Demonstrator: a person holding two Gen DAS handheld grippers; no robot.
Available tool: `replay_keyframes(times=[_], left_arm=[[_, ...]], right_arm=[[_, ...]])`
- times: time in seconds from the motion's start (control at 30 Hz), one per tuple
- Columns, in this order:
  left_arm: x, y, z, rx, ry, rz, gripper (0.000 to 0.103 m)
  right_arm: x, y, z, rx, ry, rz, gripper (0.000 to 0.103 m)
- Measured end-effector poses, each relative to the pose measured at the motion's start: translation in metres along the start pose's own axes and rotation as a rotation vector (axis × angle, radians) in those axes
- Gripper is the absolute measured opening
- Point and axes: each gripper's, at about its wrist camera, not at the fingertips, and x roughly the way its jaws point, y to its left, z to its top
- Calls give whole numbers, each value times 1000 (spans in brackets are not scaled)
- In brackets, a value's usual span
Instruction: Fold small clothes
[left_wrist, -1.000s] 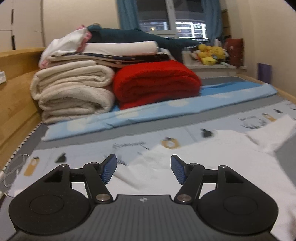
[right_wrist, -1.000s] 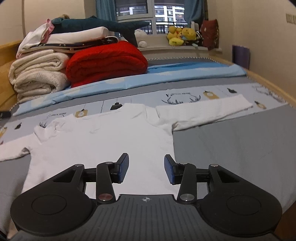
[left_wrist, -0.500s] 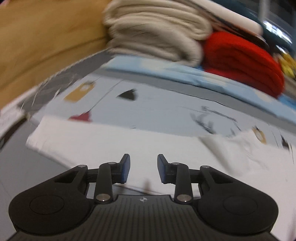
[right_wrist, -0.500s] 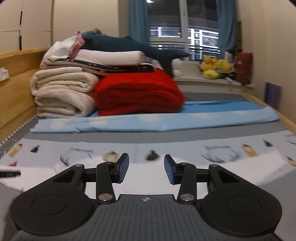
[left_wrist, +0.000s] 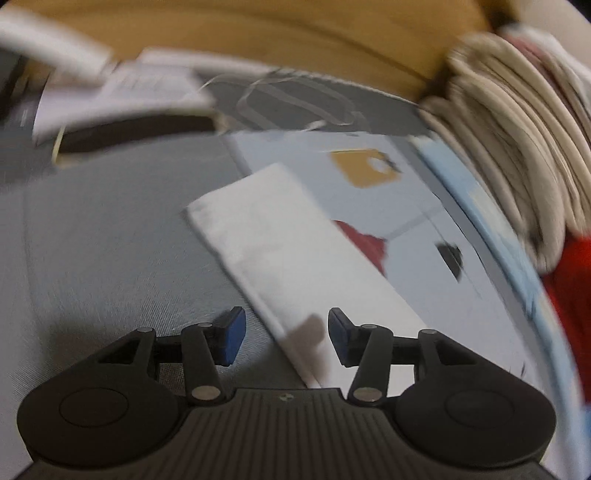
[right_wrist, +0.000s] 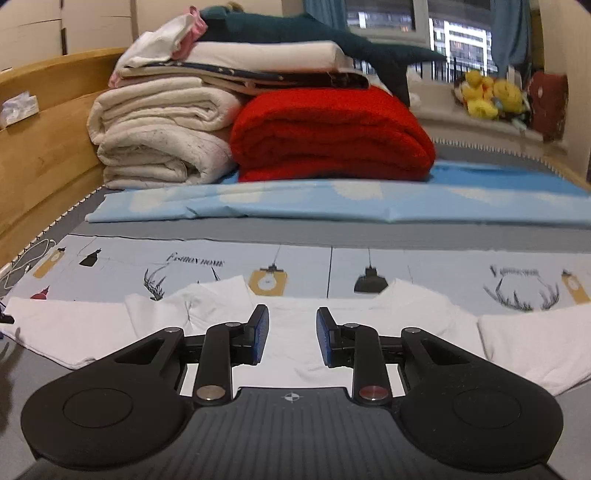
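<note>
A white long-sleeved shirt (right_wrist: 288, 354) lies flat on the bed, collar toward the far side and a sleeve stretched out to each side. My right gripper (right_wrist: 291, 336) hovers over the shirt's upper middle just below the collar. Its jaws are closing, and no cloth is pinched between the blue pads. In the blurred, tilted left wrist view, the end of the left sleeve (left_wrist: 280, 240) runs diagonally across the grey sheet. My left gripper (left_wrist: 284, 339) sits above the sleeve's near edge. Its jaws are opening, with the sleeve below them and not gripped.
Folded cream blankets (right_wrist: 159, 140) and a red blanket (right_wrist: 332, 136) are stacked at the back behind a light blue sheet (right_wrist: 332, 203). A wooden bed side (right_wrist: 44, 155) runs along the left, with a white cable (left_wrist: 295, 99) by it. Plush toys (right_wrist: 487, 96) sit on the windowsill.
My left gripper swung left and down, rolling, from the shirt's body to the sleeve end; its jaws narrowed, then widened. My right gripper shifted left toward the collar and its jaws narrowed.
</note>
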Motion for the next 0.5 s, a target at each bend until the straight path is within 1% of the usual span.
replay_keyframes(times=[0.03,0.07,0.1,0.13,0.17,0.23,0.27,0.3,0.33,0.4,0.5], left_arm=[[4,4,1,-32,7,-7,54],[7,6,3,-47,-4,-14,52],[8,5,5,-38,-17,-13,49],[8,2,6,-18,-30,-8,39],[8,-2,6,8,-38,1,4],[2,-7,4,26,-61,28,4],[-7,-13,2,41,-86,46,3],[-17,-23,-1,59,-110,49,3],[-30,-33,-4,78,-132,30,3],[-60,-59,-15,128,-170,-31,3],[-104,-99,-45,232,-211,-151,3]], right_arm=[[3,-4,0,21,16,8,30],[6,-9,1,39,34,11,30],[10,-12,-1,49,47,7,30],[14,-15,-2,52,58,-3,29],[16,-17,-3,51,65,-15,29],[20,-22,-4,52,88,-45,29],[20,-24,-4,61,98,-54,26],[20,-27,-4,73,106,-56,24],[19,-30,-4,90,116,-56,21],[13,-36,-3,114,121,-54,19],[0,-42,0,110,111,-71,16]])
